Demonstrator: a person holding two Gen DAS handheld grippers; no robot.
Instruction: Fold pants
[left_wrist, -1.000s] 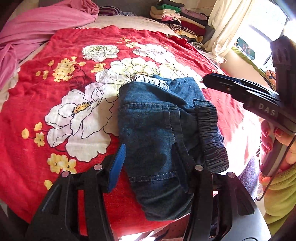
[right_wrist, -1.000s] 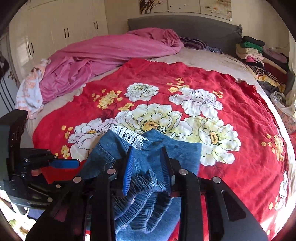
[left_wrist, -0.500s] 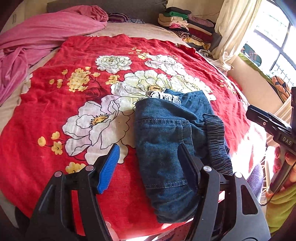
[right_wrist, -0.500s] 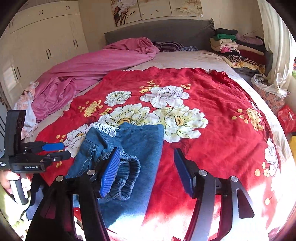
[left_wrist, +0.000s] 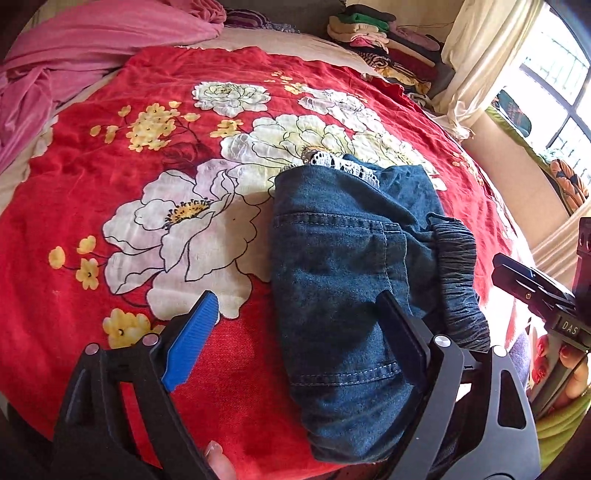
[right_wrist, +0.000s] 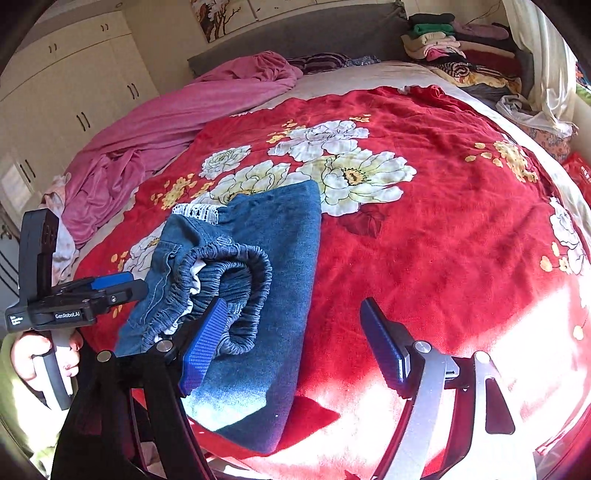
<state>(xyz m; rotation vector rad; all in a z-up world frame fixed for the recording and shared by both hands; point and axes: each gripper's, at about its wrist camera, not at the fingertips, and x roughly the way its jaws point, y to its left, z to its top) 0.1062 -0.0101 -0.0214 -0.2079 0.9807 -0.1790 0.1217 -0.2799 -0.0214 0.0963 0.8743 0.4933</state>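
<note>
The pants (left_wrist: 343, 280) are lying folded into a compact denim bundle on the red floral blanket (left_wrist: 110, 206) at the near edge of the bed, directly ahead of both claws. The left claw (left_wrist: 295, 332) is opening, its jaws standing wide: the blue pad is hanging over bare blanket off to the bundle's left, and the black finger is sitting over the denim. Whether it is brushing the cloth I cannot tell, but nothing is being pinched. The right claw (right_wrist: 291, 343) is opening too; its left pad is sitting right against the elastic waistband (right_wrist: 236, 280), and its right pad is hanging over bare blanket, so it is gripping nothing either.

By my judgement, the step in hand is the release after the last fold, and the fold is looking nearly done. A strip of white lace trim (left_wrist: 340, 162) is peeking out at the far end, and the waistband is bulging open on top, on the right claw's side.

To finish well, both claws are best drawn straight back and up with the jaws kept wide, so no pad is dragging denim and undoing the fold. If tidying is wanted, pressing the puffed waistband flat would be helping the bundle hold its shape.
</note>
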